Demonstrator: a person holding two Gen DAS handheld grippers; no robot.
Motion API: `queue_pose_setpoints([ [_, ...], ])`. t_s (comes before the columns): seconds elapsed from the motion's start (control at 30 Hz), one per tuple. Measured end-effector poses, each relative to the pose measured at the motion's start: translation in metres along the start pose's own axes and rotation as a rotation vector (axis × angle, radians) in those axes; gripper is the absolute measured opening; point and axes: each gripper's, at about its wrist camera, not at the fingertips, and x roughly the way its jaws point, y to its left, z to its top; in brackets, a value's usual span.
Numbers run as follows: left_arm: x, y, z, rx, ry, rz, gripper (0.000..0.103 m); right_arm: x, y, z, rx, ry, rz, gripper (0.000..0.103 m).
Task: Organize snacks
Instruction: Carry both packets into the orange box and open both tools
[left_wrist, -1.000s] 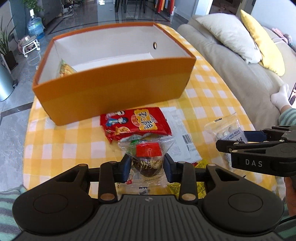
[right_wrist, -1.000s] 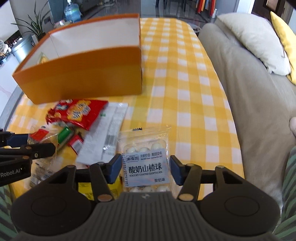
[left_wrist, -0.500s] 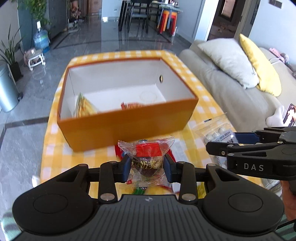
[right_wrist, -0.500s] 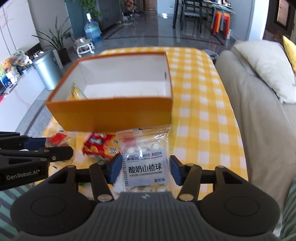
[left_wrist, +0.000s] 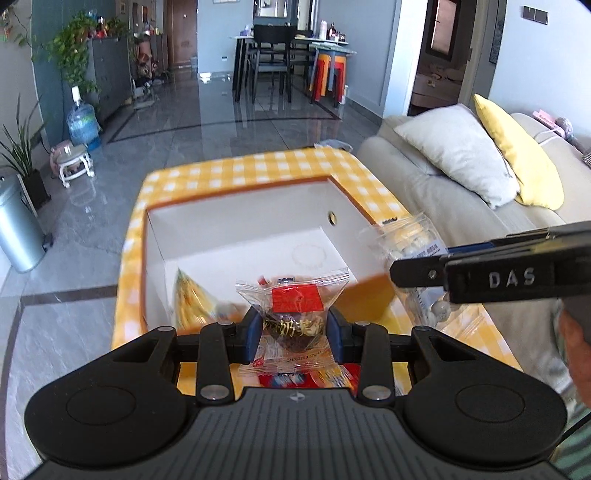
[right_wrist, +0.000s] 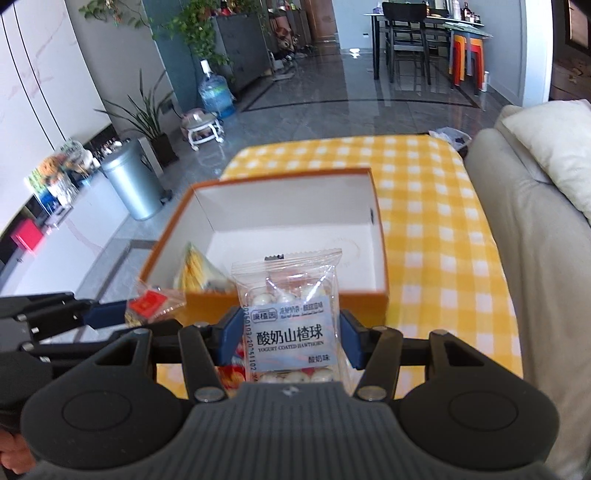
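Two snacks held up by the orange box

The left gripper pinches a clear date snack mid-frame; the right gripper pinches a hawthorn ball bag.

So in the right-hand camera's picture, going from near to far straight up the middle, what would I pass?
Right gripper holding the hawthorn ball packet → orange box → yellow checked tablecloth → grey tiled floor → dining table.

One orange box, two held snack packets, one yellow packet inside
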Motion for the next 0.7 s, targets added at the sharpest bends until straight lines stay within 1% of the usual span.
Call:
queue_pose_setpoints([
  [0.1, 0.007, 0.011, 0.018, -0.017, -0.012, 0.014, 0.041, 0.006, -0.001, 0.022, 0.004, -0.018, 0.023, 0.053],
  [0.2, 0.018, 0.023, 0.033, -0.034, -0.009, 0.012, 0.041, 0.018, -0.001, 0.044, 0.020, -0.031, 0.047, 0.053],
  [0.37, 0.047, 0.038, 0.052, -0.050, 0.037, -0.006, 0.041, 0.044, 0.002, 0.073, 0.033, -0.037, 0.073, 0.053],
  [0.5, 0.076, 0.044, 0.056, -0.058, 0.105, -0.004, 0.041, 0.078, 0.004, 0.089, 0.000, -0.004, 0.037, 0.053],
  [0.7, 0.122, 0.051, 0.051, -0.067, 0.230, -0.005, 0.041, 0.129, 0.000, 0.091, -0.072, 0.089, -0.040, 0.053],
])
